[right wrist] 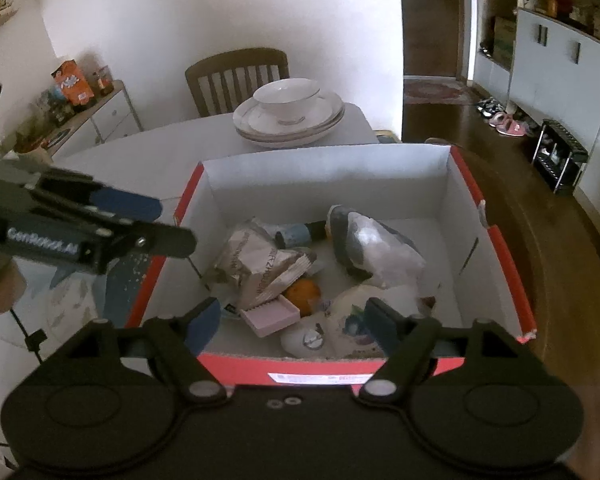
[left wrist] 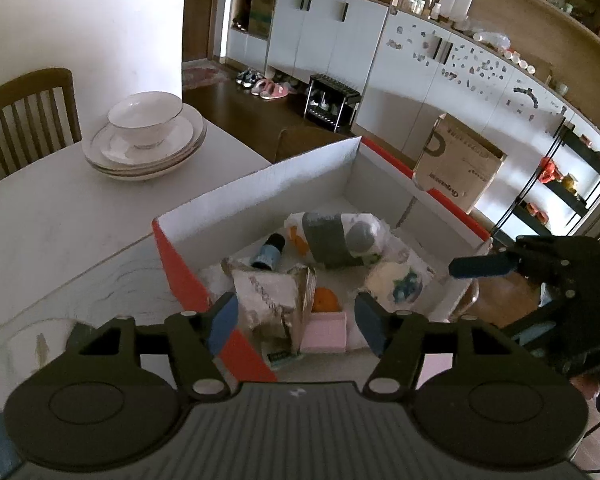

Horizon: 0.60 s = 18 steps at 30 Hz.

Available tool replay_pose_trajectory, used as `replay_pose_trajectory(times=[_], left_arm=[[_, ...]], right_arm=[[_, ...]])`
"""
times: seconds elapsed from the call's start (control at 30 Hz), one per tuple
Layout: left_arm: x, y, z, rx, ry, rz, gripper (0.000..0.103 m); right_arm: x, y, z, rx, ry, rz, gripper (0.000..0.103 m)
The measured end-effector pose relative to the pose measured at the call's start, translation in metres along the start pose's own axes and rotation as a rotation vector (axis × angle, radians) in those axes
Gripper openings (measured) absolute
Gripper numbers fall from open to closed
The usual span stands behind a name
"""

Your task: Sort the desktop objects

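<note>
Red-and-white box (right wrist: 496,248) sits on bench (left wrist: 60,216), open top. Inside box: crumpled packet (right wrist: 256,268), orange (right wrist: 302,295) touching pink case (right wrist: 270,316), blue-capped bottle (right wrist: 296,233) toward far wall, grey-and-white bundle (right wrist: 368,244), printed pouch (right wrist: 354,320) near front wall. Left tool (left wrist: 296,316) above box's near corner, jaws apart, nothing between. Right tool (right wrist: 296,320) over box's front wall, jaws wide, empty. Stacked plates with bowl (right wrist: 288,100) beyond box.
</note>
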State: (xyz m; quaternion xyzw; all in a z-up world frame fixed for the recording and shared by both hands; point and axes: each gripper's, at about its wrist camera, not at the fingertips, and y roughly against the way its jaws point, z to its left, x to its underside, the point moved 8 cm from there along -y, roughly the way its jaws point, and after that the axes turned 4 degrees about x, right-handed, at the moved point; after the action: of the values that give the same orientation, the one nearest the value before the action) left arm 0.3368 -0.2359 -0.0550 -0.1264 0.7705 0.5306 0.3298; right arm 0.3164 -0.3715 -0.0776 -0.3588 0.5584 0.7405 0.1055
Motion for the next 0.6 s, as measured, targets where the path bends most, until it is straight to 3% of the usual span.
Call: replay_pose_trajectory(times=[0.37, 0.6], left_arm=[[0.029, 0.018, 0.003, -0.007, 0.004, 0.003, 0.071], [0.038, 0.033, 0.004, -0.036, -0.025, -0.013, 0.088]], right_arm=[[0.010, 0.013, 0.007, 0.035, -0.055, -0.051, 0.090], [0.012, 0.024, 0.010, 0.057, -0.096, -0.111, 0.101]])
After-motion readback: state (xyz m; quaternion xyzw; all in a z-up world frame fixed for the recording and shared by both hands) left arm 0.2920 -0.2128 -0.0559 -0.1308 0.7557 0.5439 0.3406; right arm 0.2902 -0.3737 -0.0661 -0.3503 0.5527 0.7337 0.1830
